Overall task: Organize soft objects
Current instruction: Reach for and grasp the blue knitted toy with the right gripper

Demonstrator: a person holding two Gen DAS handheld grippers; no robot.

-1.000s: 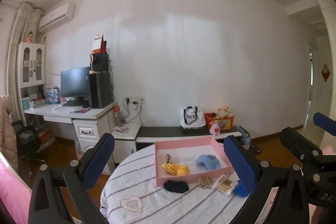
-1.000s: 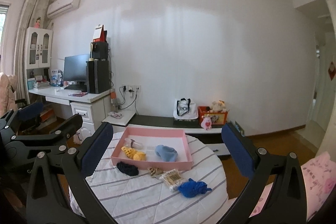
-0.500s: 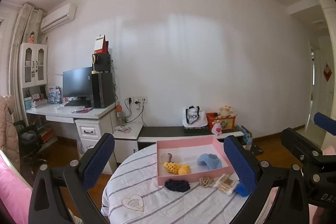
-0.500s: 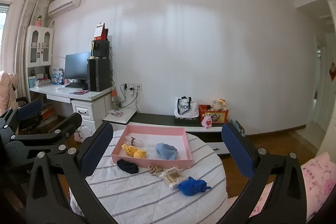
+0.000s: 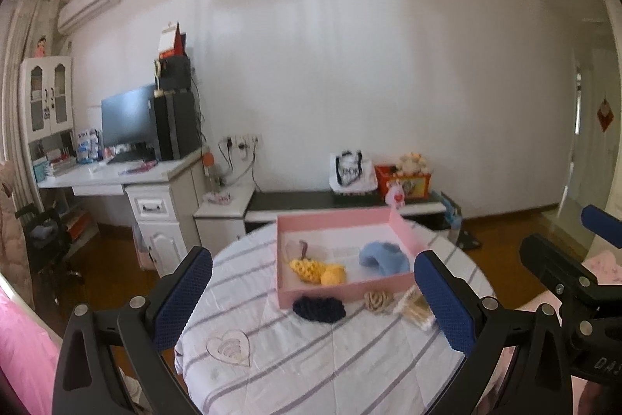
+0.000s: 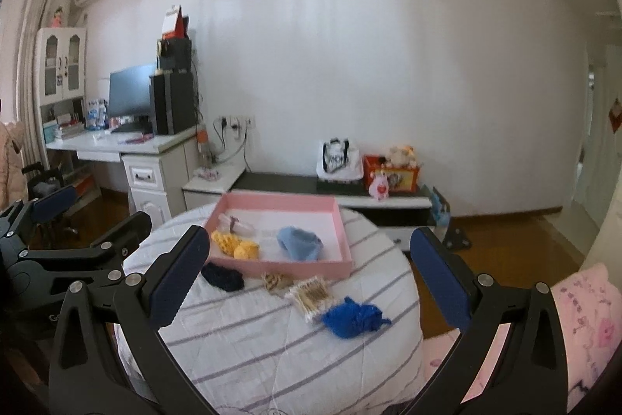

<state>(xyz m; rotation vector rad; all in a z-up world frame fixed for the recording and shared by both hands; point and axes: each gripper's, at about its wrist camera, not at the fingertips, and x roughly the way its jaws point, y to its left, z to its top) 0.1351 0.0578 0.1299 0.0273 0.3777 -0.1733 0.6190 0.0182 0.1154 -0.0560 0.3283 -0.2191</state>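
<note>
Both views have tipped down since before, so I see the tabletop [image 6: 248, 329] nearer. Left hand-held gripper [image 5: 313, 302] and right hand-held gripper [image 6: 311, 282] gape empty. Lower centre: navy knit [image 6: 222, 277], pink tray [image 6: 287, 265], blue knit [image 6: 353, 317].

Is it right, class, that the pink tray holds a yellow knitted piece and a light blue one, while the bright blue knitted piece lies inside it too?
Not quite. In the right wrist view the bright blue knitted piece lies on the striped tablecloth, outside the pink tray. The yellow knitted piece and light blue one are inside.
</note>
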